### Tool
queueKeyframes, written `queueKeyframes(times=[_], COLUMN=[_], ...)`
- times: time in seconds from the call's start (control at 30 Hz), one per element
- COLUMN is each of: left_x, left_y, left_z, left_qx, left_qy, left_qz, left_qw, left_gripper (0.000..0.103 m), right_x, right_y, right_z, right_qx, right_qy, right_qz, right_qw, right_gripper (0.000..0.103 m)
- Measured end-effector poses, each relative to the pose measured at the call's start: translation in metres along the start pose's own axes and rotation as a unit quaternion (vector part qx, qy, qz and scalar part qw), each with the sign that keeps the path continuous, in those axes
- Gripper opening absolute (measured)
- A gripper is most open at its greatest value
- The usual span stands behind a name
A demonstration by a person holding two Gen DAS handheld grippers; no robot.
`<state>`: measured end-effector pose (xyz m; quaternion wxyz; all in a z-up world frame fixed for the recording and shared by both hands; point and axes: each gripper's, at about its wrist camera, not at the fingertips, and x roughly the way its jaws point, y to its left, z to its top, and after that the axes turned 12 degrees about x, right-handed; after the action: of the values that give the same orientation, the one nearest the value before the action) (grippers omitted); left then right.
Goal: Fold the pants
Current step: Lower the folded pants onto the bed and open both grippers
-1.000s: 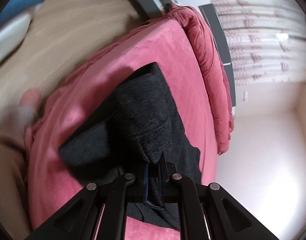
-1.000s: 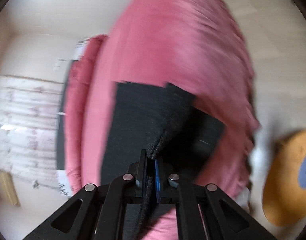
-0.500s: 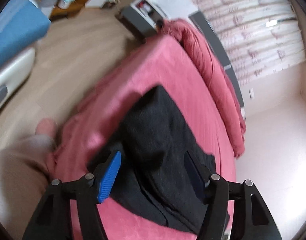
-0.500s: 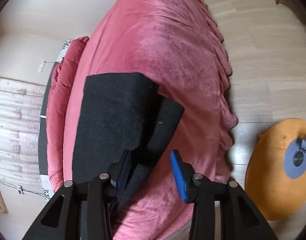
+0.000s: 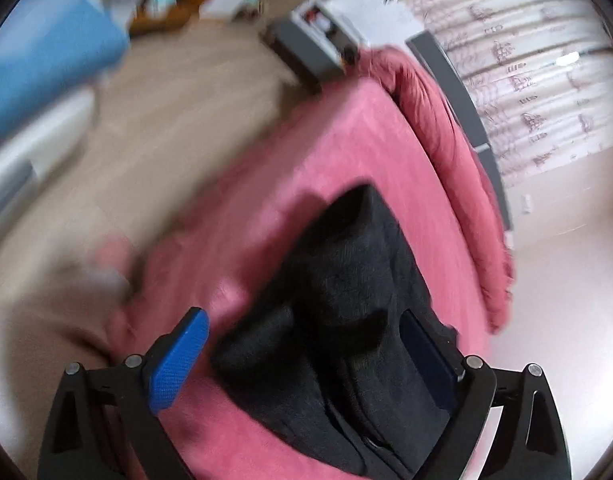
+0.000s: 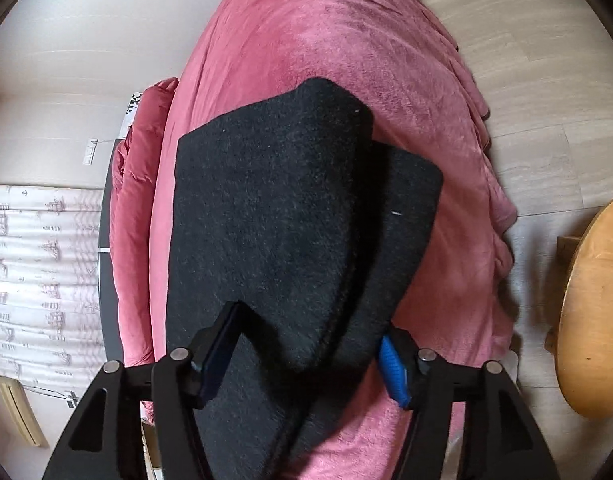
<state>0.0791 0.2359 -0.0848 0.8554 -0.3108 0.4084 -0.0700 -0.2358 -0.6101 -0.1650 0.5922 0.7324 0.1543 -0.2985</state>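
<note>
Left gripper (image 5: 306, 344) wide open, just opened, clear of cloth. Right gripper (image 6: 306, 344) part open, just opened, straddling folded black pants (image 6: 282, 208) lying on pink blanket (image 6: 346, 40).

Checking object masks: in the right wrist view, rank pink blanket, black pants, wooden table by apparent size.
1. pink blanket, the largest area even with its middle covered.
2. black pants, filling the centre; nearness to the camera inflates them.
3. wooden table, cut off at the right edge, so only part shows.
</note>
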Motion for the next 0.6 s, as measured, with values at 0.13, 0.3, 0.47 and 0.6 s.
queueKeyframes(times=[0.13, 0.3, 0.47, 0.6], left_x=[-0.009, 0.022, -0.007, -0.031], left_y=[-0.022, -0.043, -0.043, -0.036], left_z=[0.017, 0.019, 0.023, 0.018], left_qx=[0.054, 0.087, 0.054, 0.042], left_qy=[-0.012, 0.058, 0.084, 0.113], left_qz=[-0.036, -0.001, -0.005, -0.013], left_qw=[0.9978, 0.9945, 0.9949, 0.9927], left_gripper=[0.093, 0.028, 0.019, 0.019], right_x=[-0.004, -0.002, -0.010, -0.030], right_y=[-0.004, -0.003, 0.011, 0.036], right_z=[0.001, 0.003, 0.007, 0.016], right_qx=[0.014, 0.012, -0.012, -0.035], right_qy=[0.001, -0.007, -0.025, -0.042], right_qz=[0.007, 0.004, -0.033, -0.007], right_qw=[1.000, 1.000, 0.999, 0.998], right_gripper=[0.065, 0.059, 0.026, 0.012])
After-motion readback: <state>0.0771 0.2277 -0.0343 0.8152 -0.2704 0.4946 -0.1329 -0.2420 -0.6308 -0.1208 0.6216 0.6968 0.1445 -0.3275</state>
